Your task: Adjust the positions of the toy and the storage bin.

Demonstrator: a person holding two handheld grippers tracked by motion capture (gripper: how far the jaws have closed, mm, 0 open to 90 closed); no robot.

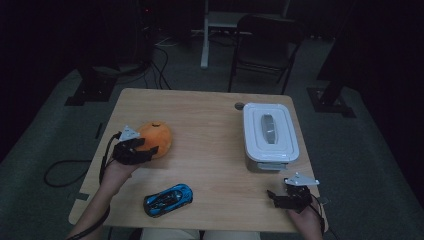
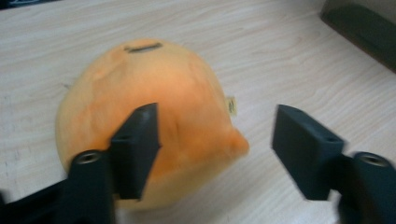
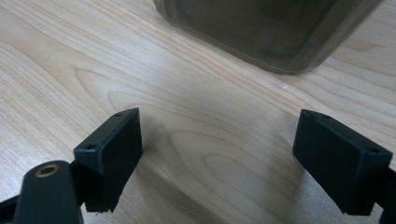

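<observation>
Left gripper view: left gripper (image 2: pixel 215 149) jaws wide, holding nothing; orange plush (image 2: pixel 144 116) lies on the table's left, just ahead, off-centre behind one jaw. Right gripper (image 3: pixel 219 158), also wide and empty, sits far right.

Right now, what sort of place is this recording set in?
Probably a dim lab or workshop room, not a home: a small wooden table on grey carpet, a folding chair behind it, and cables trailing to dark equipment stands.
</observation>
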